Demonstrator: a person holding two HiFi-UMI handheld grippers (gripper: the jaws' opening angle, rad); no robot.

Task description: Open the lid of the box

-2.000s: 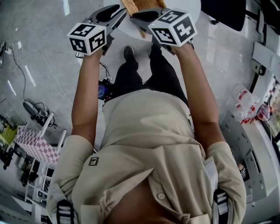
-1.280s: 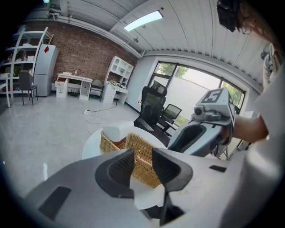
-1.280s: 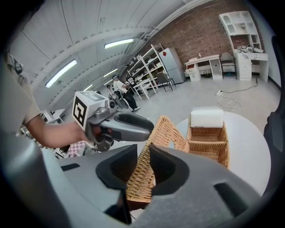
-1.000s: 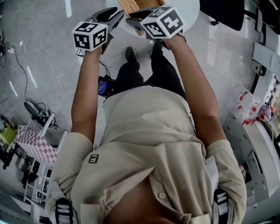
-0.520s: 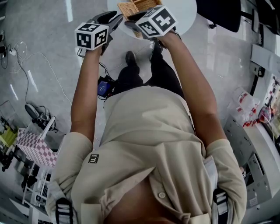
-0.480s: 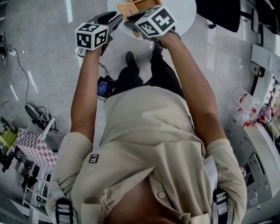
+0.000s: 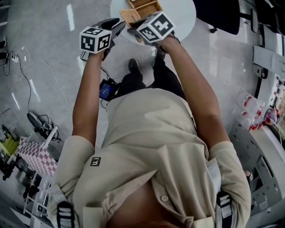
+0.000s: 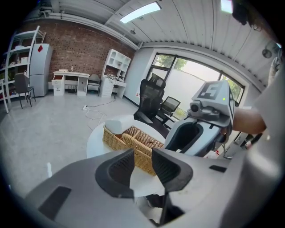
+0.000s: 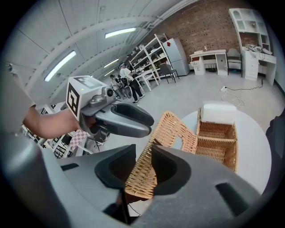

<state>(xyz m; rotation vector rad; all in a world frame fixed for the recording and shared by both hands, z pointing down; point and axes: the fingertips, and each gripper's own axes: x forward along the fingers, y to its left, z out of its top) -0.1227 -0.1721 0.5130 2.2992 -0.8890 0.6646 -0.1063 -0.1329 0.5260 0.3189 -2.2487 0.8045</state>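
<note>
Right gripper (image 9: 143, 155) is clamped on the free edge of the wicker lid (image 9: 167, 131). The lid stands raised and tilted off the wicker box (image 9: 218, 142), which sits on a round white table (image 9: 260, 151). Left gripper (image 8: 143, 156) holds its jaws slightly apart with nothing between them. The lid's lower edge is hidden behind the right jaws. The weave is tan and ribbed, and the box is rectangular. A white block (image 9: 218, 113) lies at its far end.

round white table (image 7: 180, 12) on grey floor (image 7: 44, 58); black office chair (image 8: 150, 95) beyond; brick wall (image 8: 75, 49) behind
</note>
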